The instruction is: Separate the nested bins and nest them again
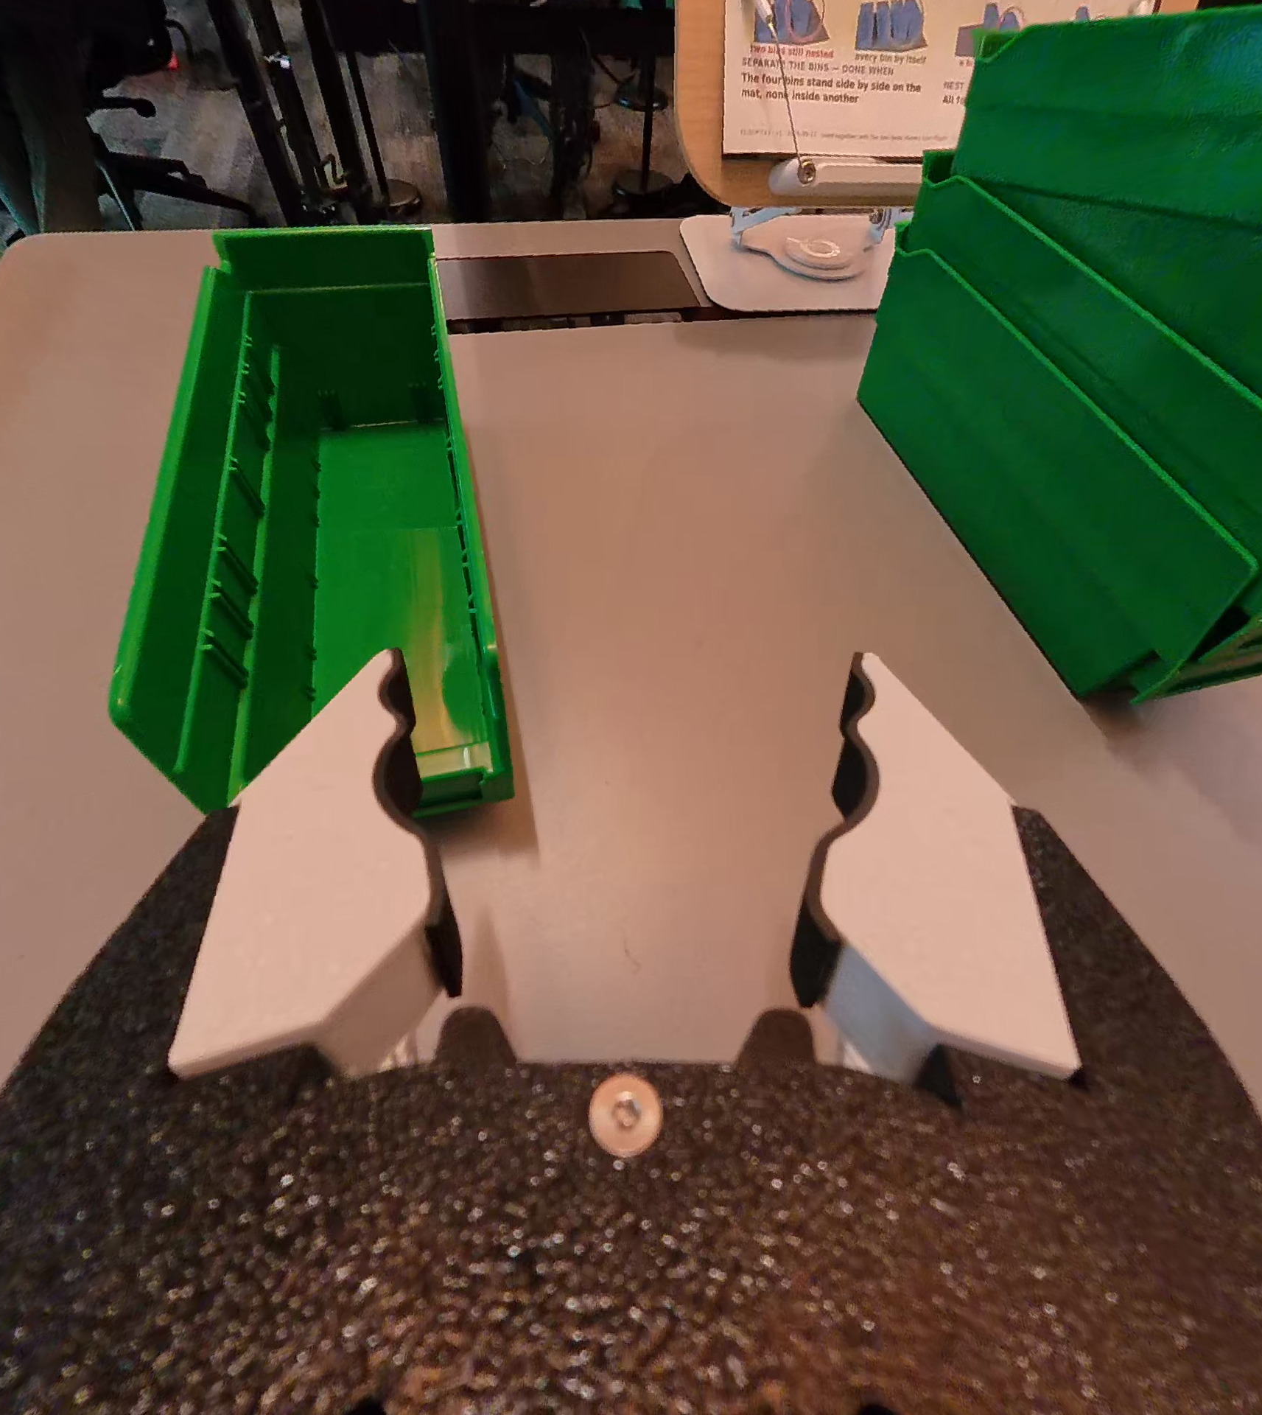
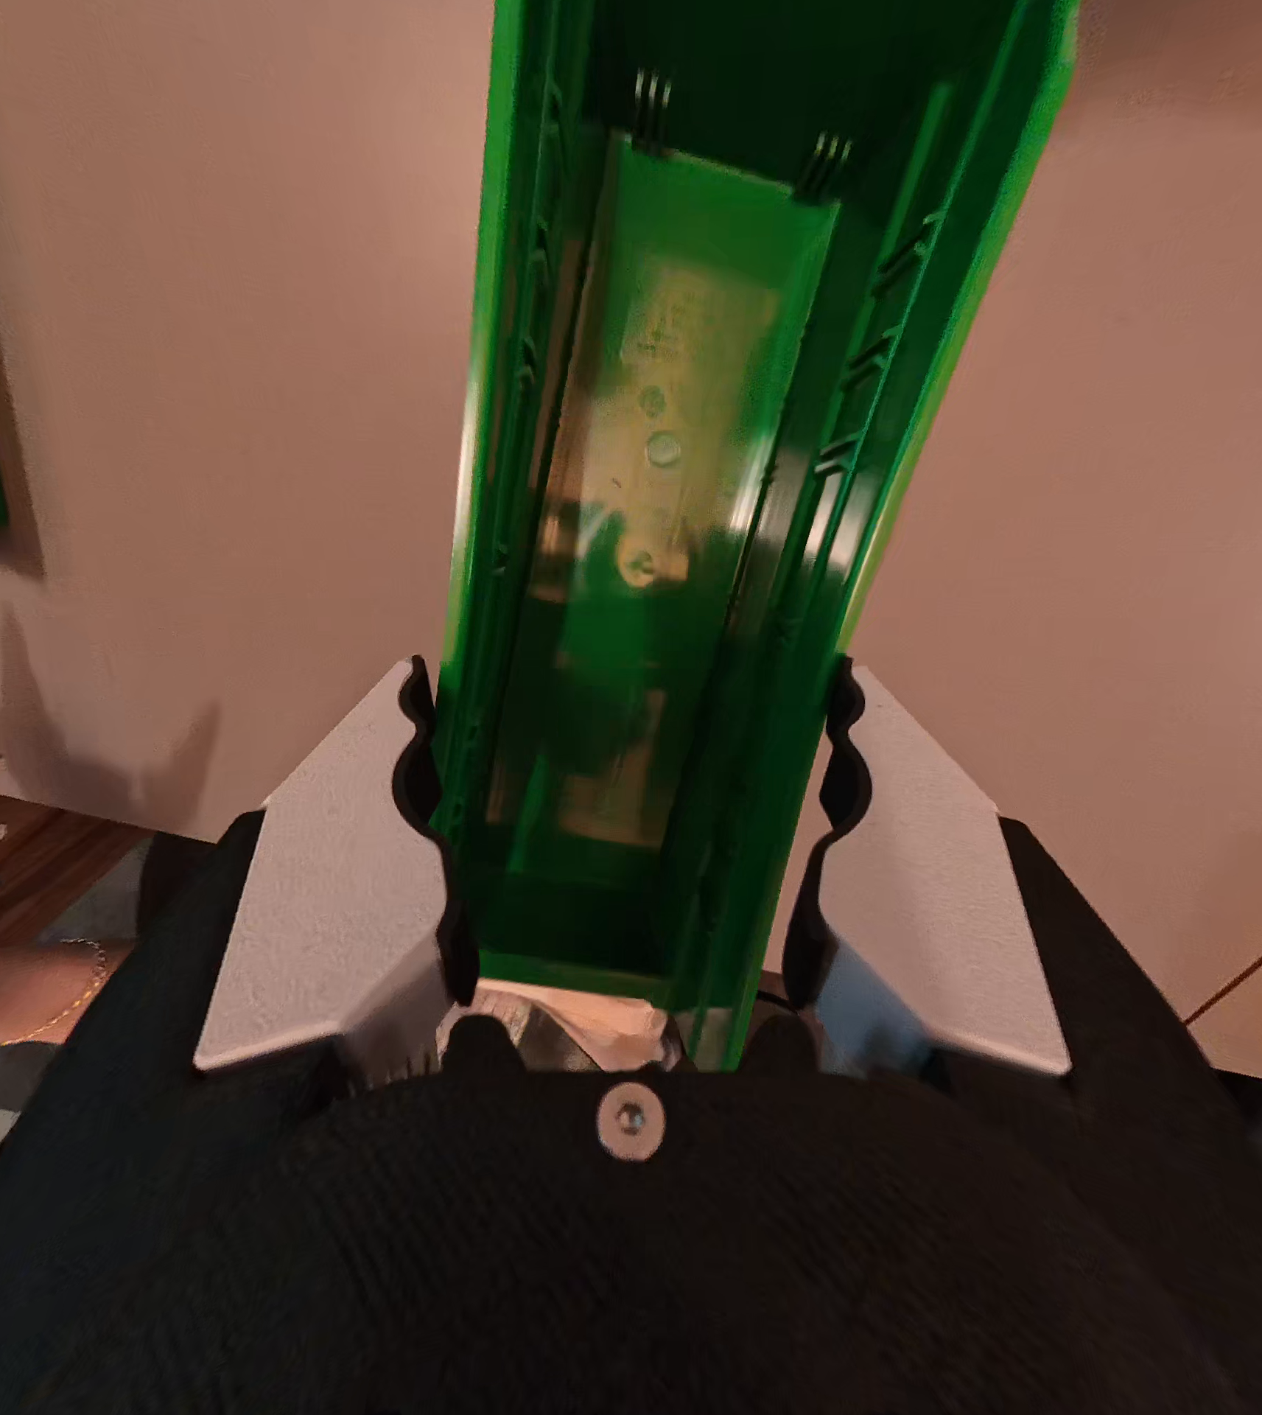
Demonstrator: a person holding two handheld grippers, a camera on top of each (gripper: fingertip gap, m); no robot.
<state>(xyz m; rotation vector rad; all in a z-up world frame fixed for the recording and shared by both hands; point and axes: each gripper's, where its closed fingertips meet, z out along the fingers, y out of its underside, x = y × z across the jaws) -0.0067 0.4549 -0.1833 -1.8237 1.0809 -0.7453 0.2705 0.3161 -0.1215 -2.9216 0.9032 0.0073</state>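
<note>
The right edge of the left wrist view is cutting off the nested green bins (image 1: pixel 1117 429), hiding their far ends. The left finger (image 1: pixel 321 857) is covering the near corner of the single green bin (image 1: pixel 229 536). In the right wrist view, motion is blurring the held bin (image 2: pixel 658 475), and whether the right gripper (image 2: pixel 631 773) is pressing its walls is staying unclear.

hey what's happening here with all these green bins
A person is working with a handheld gripper in each hand on a grey table. One green bin already stands alone, empty, on the left. The left gripper is open over bare table, holding nothing. The right gripper has its fingers on either side of the near end of a long green bin. A tilted group of bins is still nested on the right.
</note>
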